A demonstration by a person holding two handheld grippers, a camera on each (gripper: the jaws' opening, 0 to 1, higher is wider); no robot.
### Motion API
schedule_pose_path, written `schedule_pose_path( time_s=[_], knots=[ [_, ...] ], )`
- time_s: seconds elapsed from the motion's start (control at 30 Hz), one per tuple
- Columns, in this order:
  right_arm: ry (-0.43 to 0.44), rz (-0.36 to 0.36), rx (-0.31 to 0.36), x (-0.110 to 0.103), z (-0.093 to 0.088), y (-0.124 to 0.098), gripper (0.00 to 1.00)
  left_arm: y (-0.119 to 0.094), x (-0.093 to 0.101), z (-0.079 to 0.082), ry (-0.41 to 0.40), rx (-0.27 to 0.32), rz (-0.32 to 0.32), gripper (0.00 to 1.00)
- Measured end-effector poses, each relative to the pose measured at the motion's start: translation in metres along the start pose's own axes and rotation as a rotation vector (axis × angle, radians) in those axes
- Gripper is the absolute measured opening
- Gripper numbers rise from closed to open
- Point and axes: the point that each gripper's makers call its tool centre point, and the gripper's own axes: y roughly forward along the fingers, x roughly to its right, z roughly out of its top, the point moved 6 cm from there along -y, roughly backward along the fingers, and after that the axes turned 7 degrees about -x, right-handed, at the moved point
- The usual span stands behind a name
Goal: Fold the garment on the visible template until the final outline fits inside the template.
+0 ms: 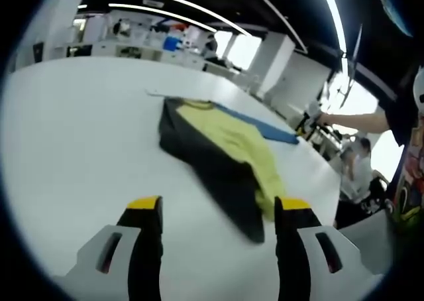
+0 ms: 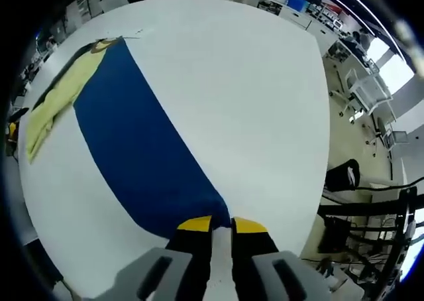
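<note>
Jaws of the left gripper [image 1: 218,213] stand wide apart over the white table [image 1: 79,135], holding nothing. The right gripper [image 2: 221,225] is nearly closed at the blue template's [image 2: 142,148] corner; whether it pinches it is unclear. The black-and-yellow garment [image 1: 222,152] lies mid-frame in the left gripper view, upper left in the right gripper view. No readable writing.

I can read no text, label, brand, number or sign in either view. A colourful printed panel [image 1: 412,175] stands at about three o'clock in my left gripper view, but its markings are too blurred for me to make out. The shelves and boxes [image 1: 142,39] far behind my bench are too small to read.
</note>
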Motion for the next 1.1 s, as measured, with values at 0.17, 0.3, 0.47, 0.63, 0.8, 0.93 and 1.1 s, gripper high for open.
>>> schedule_pose_path(
  time_s=[0.17, 0.3, 0.47, 0.63, 0.8, 0.93, 1.1],
  knots=[
    [0.04, 0.015, 0.047, 0.0, -0.003, -0.007, 0.2, -0.002, -0.002, -0.001, -0.003, 0.008, -0.002, 0.65],
    [0.086, 0.076, 0.114, 0.002, -0.004, -0.008, 0.34, -0.003, -0.003, 0.0, -0.002, 0.011, -0.004, 0.65],
    [0.091, 0.099, 0.133, -0.007, -0.019, -0.01, 0.55, -0.005, -0.008, 0.0, -0.004, 0.018, -0.004, 0.65],
    [0.159, 0.148, 0.172, -0.014, -0.029, -0.009, 0.64, -0.006, -0.01, 0.0, -0.002, 0.027, -0.006, 0.65],
    [0.199, 0.177, 0.206, -0.015, -0.038, -0.007, 0.72, -0.007, -0.006, 0.002, 0.003, 0.035, -0.007, 0.65],
    [0.206, 0.185, 0.262, -0.022, -0.043, -0.012, 0.76, -0.008, -0.003, 0.004, 0.002, 0.046, -0.008, 0.65],
    [0.23, 0.195, 0.296, -0.031, -0.046, -0.016, 0.65, -0.009, 0.001, 0.003, -0.002, 0.054, -0.01, 0.65]
  ],
)
